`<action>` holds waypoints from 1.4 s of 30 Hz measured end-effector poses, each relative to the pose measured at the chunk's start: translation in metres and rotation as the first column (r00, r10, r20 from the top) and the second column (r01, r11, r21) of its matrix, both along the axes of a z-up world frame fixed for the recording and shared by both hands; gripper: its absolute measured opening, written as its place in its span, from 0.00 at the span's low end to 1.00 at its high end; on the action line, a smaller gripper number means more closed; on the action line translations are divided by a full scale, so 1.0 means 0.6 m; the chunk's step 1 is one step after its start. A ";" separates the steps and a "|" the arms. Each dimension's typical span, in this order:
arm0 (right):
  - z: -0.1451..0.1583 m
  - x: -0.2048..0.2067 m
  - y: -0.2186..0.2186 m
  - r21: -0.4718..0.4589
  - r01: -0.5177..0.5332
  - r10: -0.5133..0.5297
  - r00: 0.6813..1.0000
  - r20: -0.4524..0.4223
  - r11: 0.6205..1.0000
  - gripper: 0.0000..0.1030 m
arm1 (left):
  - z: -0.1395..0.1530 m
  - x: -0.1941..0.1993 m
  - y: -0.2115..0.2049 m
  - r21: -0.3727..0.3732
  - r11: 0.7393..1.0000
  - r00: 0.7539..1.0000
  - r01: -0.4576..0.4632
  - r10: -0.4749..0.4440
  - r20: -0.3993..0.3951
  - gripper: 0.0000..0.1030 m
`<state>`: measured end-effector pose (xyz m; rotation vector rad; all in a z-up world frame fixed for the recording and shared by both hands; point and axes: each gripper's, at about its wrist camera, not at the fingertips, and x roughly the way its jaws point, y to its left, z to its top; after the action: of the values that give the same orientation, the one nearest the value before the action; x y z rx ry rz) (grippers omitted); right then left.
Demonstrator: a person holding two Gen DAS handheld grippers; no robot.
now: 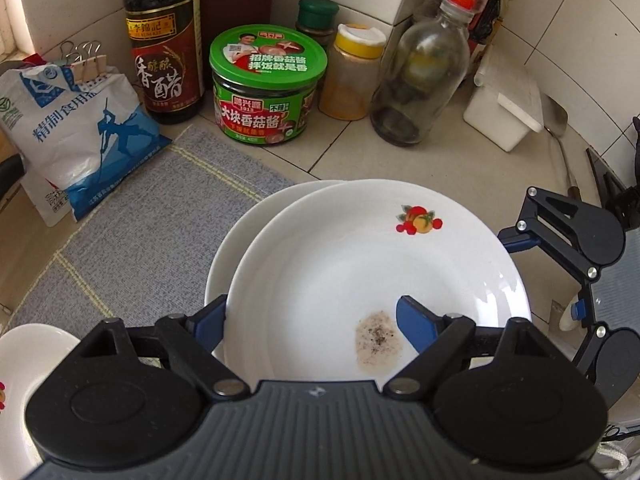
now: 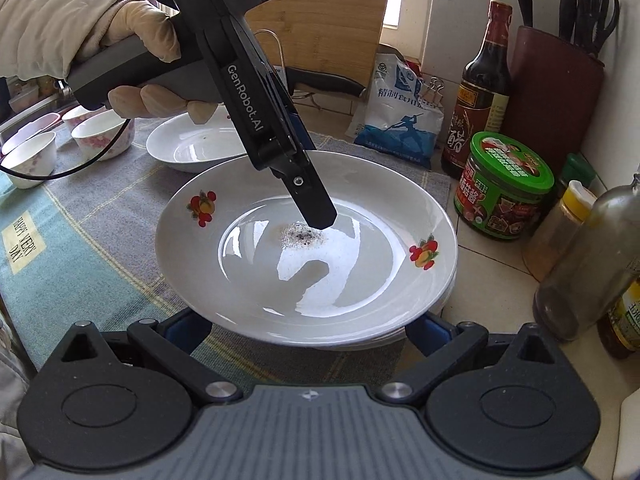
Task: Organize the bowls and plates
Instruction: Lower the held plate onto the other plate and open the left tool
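Note:
A white plate with fruit decals and a dark stain [image 1: 360,264] sits offset on another white plate [image 1: 230,248]. My left gripper [image 1: 310,322] straddles its near rim, one blue finger outside, one inside [image 1: 416,328]; it looks closed on the rim. In the right wrist view the same plate [image 2: 260,280] lies above a plate edge [image 2: 442,304], the left gripper's finger [image 2: 316,204] dips into it, and my right gripper [image 2: 308,330] stands open with its fingers under the near rim. Another plate [image 2: 192,148] and small bowls [image 2: 100,136] lie beyond.
A grey mat [image 1: 132,236] covers the counter. At the back stand a salt bag [image 1: 80,136], vinegar bottle [image 1: 164,48], green-lidded jar [image 1: 264,88], spice jar [image 1: 352,76], glass bottle [image 1: 420,80] and white box [image 1: 504,112]. A knife block [image 2: 556,92] stands in the corner.

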<state>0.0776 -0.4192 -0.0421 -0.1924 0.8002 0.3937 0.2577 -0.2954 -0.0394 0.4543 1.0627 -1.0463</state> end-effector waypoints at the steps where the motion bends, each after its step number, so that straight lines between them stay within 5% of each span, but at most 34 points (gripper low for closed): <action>1: 0.000 0.002 -0.001 0.005 0.006 -0.006 1.000 -0.004 1.000 1.00 | -0.002 0.002 -0.003 0.001 1.000 1.000 0.001 -0.001 -0.004 0.85; 20: -0.008 0.012 -0.008 0.001 0.052 -0.052 0.998 -0.046 0.999 1.00 | -0.032 0.017 -0.021 0.020 0.999 0.999 0.030 -0.030 -0.031 0.85; 42: -0.002 0.007 -0.011 0.014 0.062 -0.062 0.997 -0.036 0.998 1.00 | -0.028 0.011 -0.032 0.076 0.994 0.996 0.084 -0.087 0.034 0.85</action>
<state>0.0817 -0.4255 -0.0432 -0.1461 0.8362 0.3456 0.2644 -0.3144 -0.0564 0.5821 1.0592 -1.0723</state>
